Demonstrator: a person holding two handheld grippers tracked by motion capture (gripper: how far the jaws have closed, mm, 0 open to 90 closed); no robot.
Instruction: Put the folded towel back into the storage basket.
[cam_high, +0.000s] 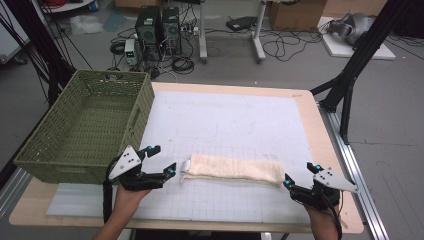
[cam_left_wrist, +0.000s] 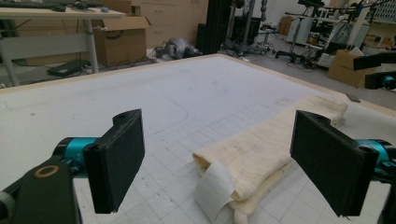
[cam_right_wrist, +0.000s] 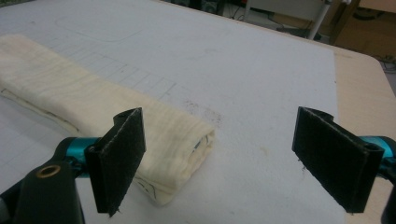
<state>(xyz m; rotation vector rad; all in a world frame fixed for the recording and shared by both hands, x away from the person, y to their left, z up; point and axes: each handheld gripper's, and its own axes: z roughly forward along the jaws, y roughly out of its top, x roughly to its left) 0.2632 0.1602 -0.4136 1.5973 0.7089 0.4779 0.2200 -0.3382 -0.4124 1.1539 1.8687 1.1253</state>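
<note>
A cream cloth (cam_high: 232, 169), folded into a long narrow strip, lies flat on the white gridded mat (cam_high: 225, 120) near the table's front. A white tag (cam_left_wrist: 212, 189) sticks out at its left end. My left gripper (cam_high: 163, 160) hovers just left of that end, jaws wide open with nothing between them; in the left gripper view the cloth (cam_left_wrist: 271, 149) lies ahead between the pads. My right gripper (cam_high: 299, 175) sits just right of the cloth's other end, open and empty, and the cloth's folded end (cam_right_wrist: 173, 140) lies by its left pad (cam_right_wrist: 119, 156).
A green woven basket (cam_high: 85, 125) stands empty at the table's left, partly over the edge. The wooden table rim (cam_high: 330, 150) borders the mat on the right. Black frame posts, cables and computers sit on the floor beyond.
</note>
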